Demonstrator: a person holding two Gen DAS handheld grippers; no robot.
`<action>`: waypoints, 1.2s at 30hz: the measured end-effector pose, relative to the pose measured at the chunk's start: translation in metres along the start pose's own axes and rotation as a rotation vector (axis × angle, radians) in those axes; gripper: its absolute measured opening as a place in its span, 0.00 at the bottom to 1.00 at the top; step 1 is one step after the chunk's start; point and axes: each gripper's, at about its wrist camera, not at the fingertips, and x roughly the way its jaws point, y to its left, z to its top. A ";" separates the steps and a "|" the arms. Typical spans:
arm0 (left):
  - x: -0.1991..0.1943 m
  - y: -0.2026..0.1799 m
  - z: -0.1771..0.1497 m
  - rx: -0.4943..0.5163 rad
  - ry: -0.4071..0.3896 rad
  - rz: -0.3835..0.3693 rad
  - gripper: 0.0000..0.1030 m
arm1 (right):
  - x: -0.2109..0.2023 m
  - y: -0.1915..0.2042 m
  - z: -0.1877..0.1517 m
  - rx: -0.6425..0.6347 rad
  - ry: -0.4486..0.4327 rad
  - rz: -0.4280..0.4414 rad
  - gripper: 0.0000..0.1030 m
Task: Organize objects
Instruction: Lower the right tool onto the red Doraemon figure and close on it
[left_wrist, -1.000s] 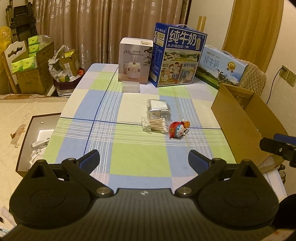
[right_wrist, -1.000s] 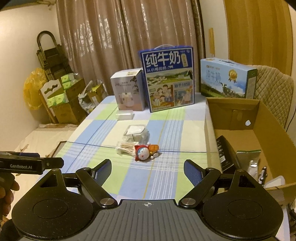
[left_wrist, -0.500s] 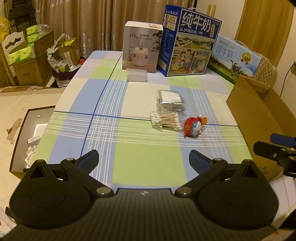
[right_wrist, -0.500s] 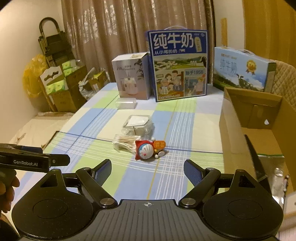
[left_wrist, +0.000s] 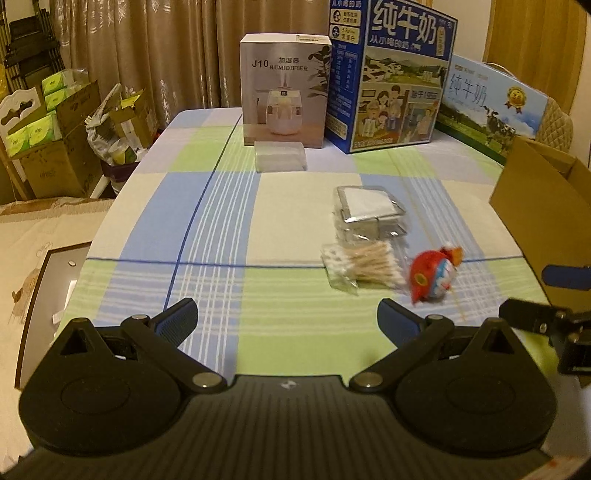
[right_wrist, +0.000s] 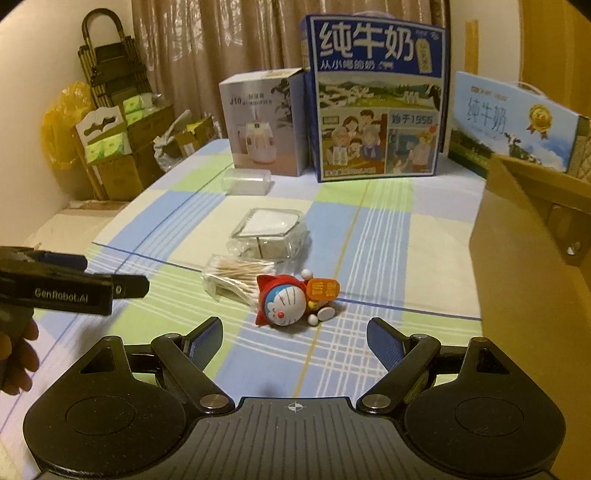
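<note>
A red Doraemon toy (right_wrist: 291, 299) lies on its side on the checked tablecloth, just ahead of my open, empty right gripper (right_wrist: 295, 338). It also shows in the left wrist view (left_wrist: 434, 275). A bag of cotton swabs (right_wrist: 236, 277) lies just left of the toy, and it shows in the left view too (left_wrist: 360, 267). A clear pack of white pads (right_wrist: 269, 236) sits behind it. My left gripper (left_wrist: 288, 319) is open and empty over the near table, left of the objects.
An open cardboard box (right_wrist: 532, 251) stands at the table's right edge. A humidifier box (left_wrist: 284, 88), two milk cartons (left_wrist: 391, 74) and a clear plastic case (left_wrist: 280, 160) stand at the back. Cardboard boxes (left_wrist: 48, 144) crowd the floor at left.
Both grippers have moved forward and lower toward the objects. The toy and swabs now look larger and nearer. Both grippers stay open.
</note>
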 end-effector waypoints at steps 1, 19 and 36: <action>0.005 0.002 0.001 -0.005 -0.004 0.003 0.99 | 0.005 0.000 0.000 -0.004 0.004 0.000 0.80; 0.054 0.005 0.011 0.022 0.000 -0.029 0.99 | 0.075 -0.003 0.005 -0.085 0.026 0.001 0.80; 0.062 -0.002 0.014 0.069 0.016 -0.058 0.99 | 0.087 -0.021 0.011 -0.034 0.060 0.073 0.65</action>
